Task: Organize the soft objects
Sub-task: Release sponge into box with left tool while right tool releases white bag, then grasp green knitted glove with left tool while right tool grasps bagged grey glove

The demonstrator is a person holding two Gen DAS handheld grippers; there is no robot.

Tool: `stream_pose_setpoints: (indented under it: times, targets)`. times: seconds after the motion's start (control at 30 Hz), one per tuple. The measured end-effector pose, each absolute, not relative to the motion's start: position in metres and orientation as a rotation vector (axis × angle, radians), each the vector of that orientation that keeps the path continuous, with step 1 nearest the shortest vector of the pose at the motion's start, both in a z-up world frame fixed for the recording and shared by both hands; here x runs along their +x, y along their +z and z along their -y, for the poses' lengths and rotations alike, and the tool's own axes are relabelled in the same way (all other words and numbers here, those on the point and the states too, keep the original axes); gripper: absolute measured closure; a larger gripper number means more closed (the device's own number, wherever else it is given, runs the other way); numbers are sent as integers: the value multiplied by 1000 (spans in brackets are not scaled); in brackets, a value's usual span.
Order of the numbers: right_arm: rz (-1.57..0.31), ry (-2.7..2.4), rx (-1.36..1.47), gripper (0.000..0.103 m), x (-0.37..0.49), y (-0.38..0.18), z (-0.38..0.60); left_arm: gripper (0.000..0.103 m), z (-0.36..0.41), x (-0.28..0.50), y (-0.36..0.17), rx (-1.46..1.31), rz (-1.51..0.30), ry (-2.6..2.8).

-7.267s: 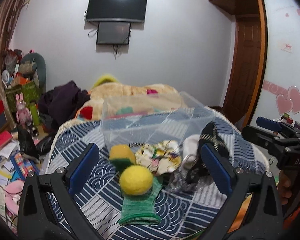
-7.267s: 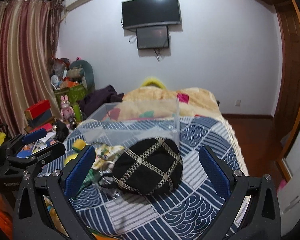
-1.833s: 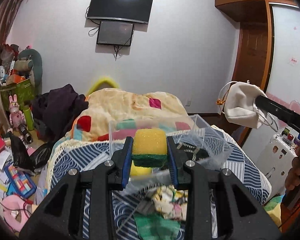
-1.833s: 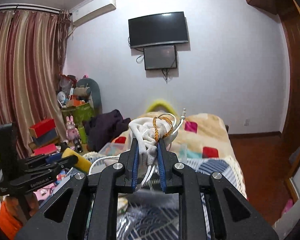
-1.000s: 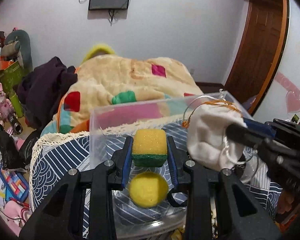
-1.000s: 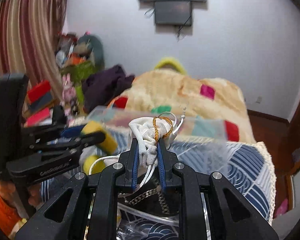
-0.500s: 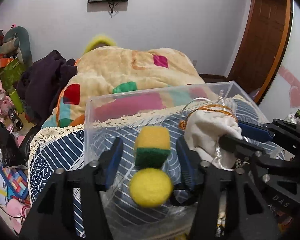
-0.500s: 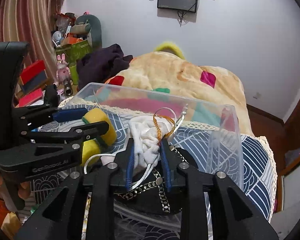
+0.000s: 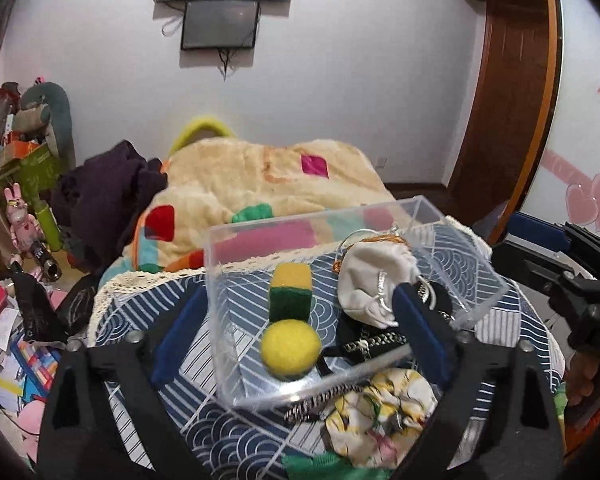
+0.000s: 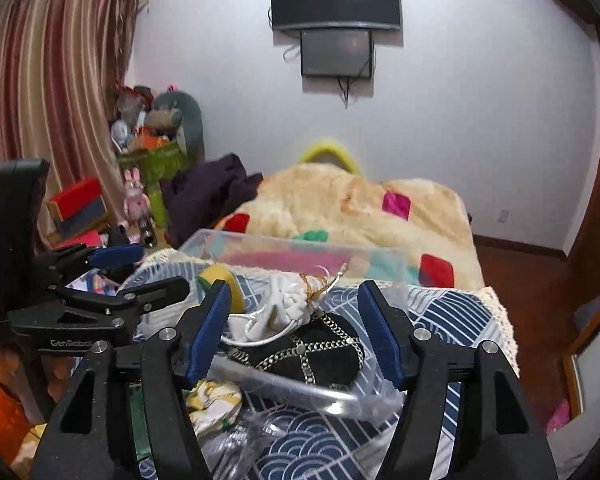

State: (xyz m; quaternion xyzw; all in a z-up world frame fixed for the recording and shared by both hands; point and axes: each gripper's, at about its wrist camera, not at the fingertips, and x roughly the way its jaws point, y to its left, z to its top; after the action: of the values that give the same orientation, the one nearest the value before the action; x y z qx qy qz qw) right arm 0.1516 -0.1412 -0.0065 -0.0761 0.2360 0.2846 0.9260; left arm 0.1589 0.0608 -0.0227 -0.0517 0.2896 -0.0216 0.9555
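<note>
A clear plastic box (image 9: 220,264) stands on the blue patterned bed cover. Inside it lie a yellow-and-green sponge (image 9: 290,292), a yellow felt ball (image 9: 291,350), a white drawstring pouch (image 9: 374,280) and a black chain-trimmed bag (image 10: 312,354). My left gripper (image 9: 296,336) is open and empty, its fingers spread over the box's near side. My right gripper (image 10: 294,334) is open and empty, just in front of the pouch (image 10: 288,306). A floral cloth (image 9: 380,416) and a green knitted piece (image 9: 324,466) lie outside the box, in front of it.
A cream quilt with coloured squares (image 9: 260,184) covers the bed behind the box. A dark purple garment (image 9: 104,196) lies at its left. Toys, boxes and books crowd the floor at the left (image 9: 16,240). A wooden door (image 9: 504,120) is at the right.
Both grippers have opened wide and pulled back. The sponge dropped from the left gripper into the box next to the ball. The pouch left the right gripper and rests in the box.
</note>
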Motion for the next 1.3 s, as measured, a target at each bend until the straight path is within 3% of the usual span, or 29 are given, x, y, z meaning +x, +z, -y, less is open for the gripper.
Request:
stream_pose_setpoints:
  times: [0.13, 0.77, 0.83, 0.87, 0.93, 0.97, 1.03, 1.17, 1.3]
  targets:
    - [-462, 586, -189, 35, 134, -10, 144, 5, -64, 139, -22, -114, -584, -45]
    - [-760, 665, -185, 35, 118, -111, 123, 5, -44, 73, -116, -170, -780, -42]
    - [-772, 673, -175, 38, 116, -117, 121, 5, -42, 71, -121, -175, -781, -40]
    - [-784, 682, -166, 41, 118, -120, 120, 6, -40, 71, -124, -175, -783, -39]
    - [-807, 702, -154, 58, 119, -122, 120, 17, -36, 70, -128, -168, -786, -42]
    - [-806, 701, -148, 59, 119, -122, 121, 22, -34, 70, -130, -167, -794, -49]
    - [-805, 701, -129, 71, 117, -121, 123, 25, -31, 70, -130, -178, -787, -61]
    - [-792, 685, -104, 79, 111, -122, 132, 46, -21, 65, -130, -147, -777, -71]
    - [-766, 650, -103, 81, 105, -116, 139, 59, -17, 61, -127, -119, -772, -73]
